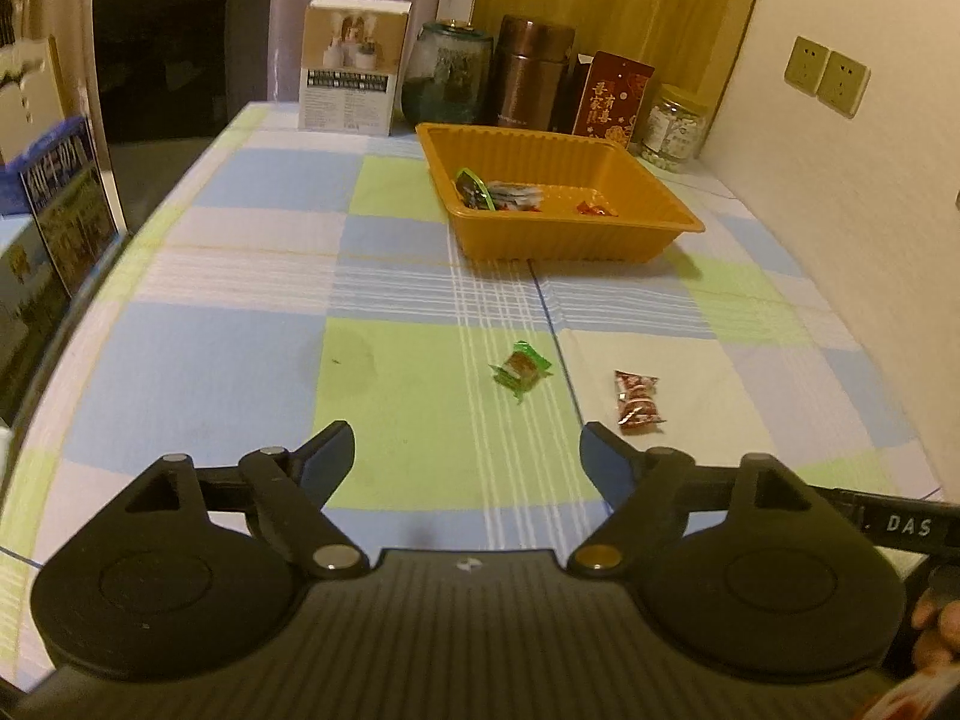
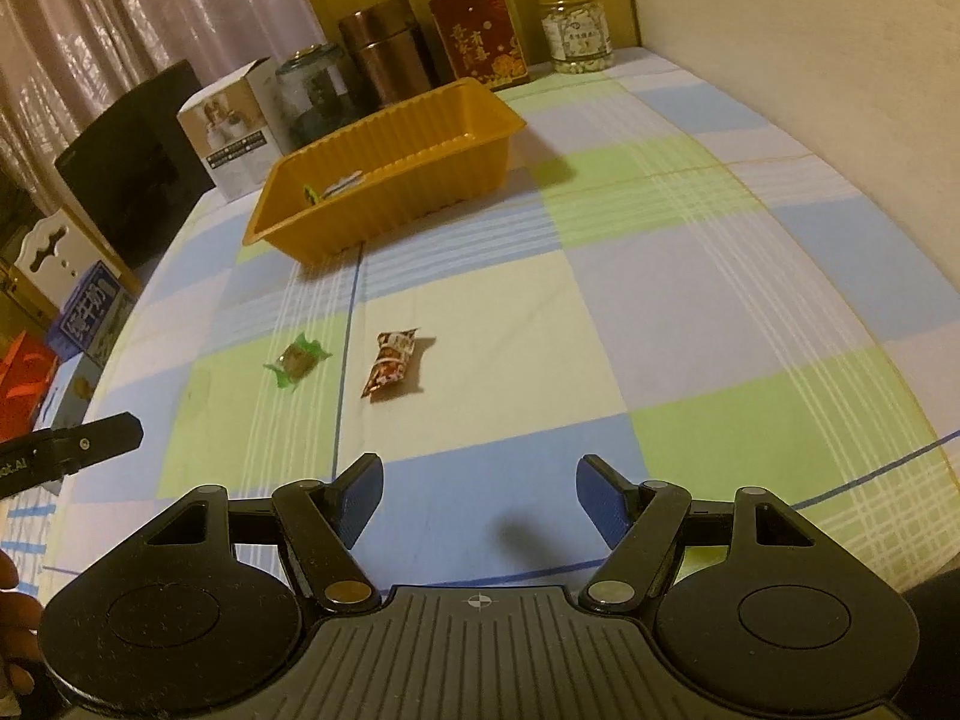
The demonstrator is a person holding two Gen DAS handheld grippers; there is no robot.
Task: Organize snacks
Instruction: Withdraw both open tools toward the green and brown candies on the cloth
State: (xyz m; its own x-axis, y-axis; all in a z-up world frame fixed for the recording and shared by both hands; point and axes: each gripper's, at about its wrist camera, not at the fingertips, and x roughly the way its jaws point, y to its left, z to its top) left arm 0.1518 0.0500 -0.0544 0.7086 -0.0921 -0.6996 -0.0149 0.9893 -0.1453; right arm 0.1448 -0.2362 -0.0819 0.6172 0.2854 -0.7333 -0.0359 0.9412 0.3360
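Note:
An orange plastic tray (image 1: 654,198) (image 2: 312,234) stands toward the back of the checked tablecloth and holds several wrapped snacks (image 1: 504,195). Two snacks lie loose on the cloth nearer to me: a green-wrapped candy (image 1: 519,367) (image 2: 298,359) and a red-brown packet (image 1: 637,401) (image 2: 391,363). My left gripper (image 1: 467,456) hovers open short of both, nothing between its blue pads. My right gripper (image 2: 479,495) is also open and empty, below and right of the packet. A black finger of the left gripper (image 2: 99,435) shows at the right wrist view's left edge.
Along the back stand a white box (image 1: 351,66), a dark glass jar (image 1: 447,75), a brown canister (image 1: 531,72), a red carton (image 1: 612,96) and a jar of white pieces (image 1: 672,126). A black panel (image 1: 174,54) and cartons (image 1: 66,204) line the left side; the wall is at the right.

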